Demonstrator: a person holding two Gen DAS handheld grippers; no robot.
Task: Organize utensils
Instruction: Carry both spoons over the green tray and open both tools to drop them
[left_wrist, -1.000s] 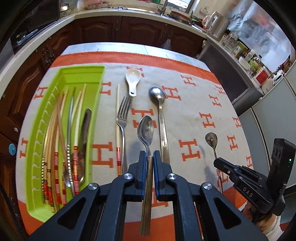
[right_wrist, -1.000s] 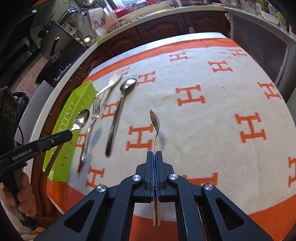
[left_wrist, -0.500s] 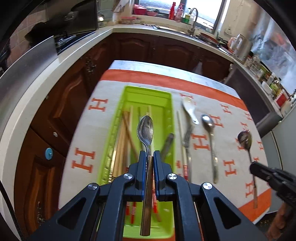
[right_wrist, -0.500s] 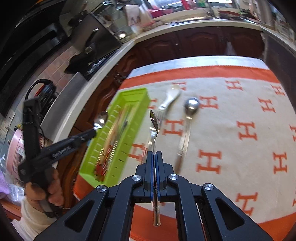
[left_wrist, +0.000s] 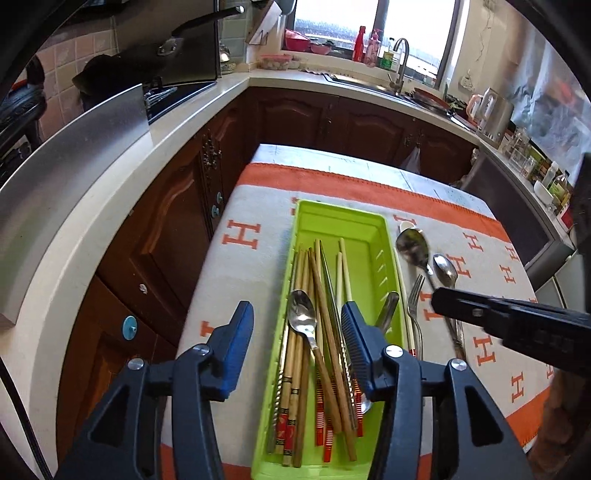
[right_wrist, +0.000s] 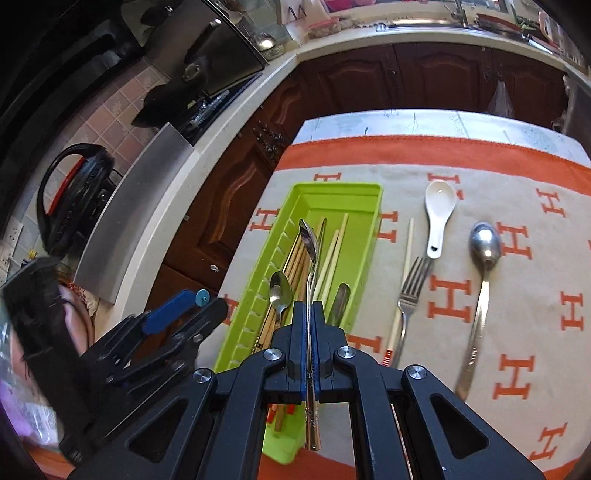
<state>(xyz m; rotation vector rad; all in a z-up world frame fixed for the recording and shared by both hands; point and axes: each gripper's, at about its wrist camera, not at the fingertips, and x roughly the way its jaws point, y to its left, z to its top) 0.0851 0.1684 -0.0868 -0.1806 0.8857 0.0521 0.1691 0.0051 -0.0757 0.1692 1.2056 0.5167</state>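
A lime green utensil tray (left_wrist: 376, 229) (right_wrist: 365, 229) holds several chopsticks (left_wrist: 325, 280) and a dark-handled utensil. A steel spoon (left_wrist: 303, 321) (right_wrist: 280, 291) lies in it on the chopsticks. My left gripper (left_wrist: 297, 332) is open and empty above the tray, its jaws wide on either side of that spoon. My right gripper (right_wrist: 307, 317) is shut on a small steel spoon (right_wrist: 309, 243), held over the tray; it also shows in the left wrist view (left_wrist: 412, 245).
On the orange-and-white cloth (right_wrist: 517, 288) right of the tray lie a single chopstick (right_wrist: 406, 251), a fork (right_wrist: 408, 295), a white ceramic spoon (right_wrist: 437, 206) and a long steel spoon (right_wrist: 482, 280). Wooden cabinets (left_wrist: 177, 221) and a countertop stand left of the table.
My left gripper has opened and let its spoon drop into the tray. My right gripper has moved left with its spoon, from over the cloth to over the tray.
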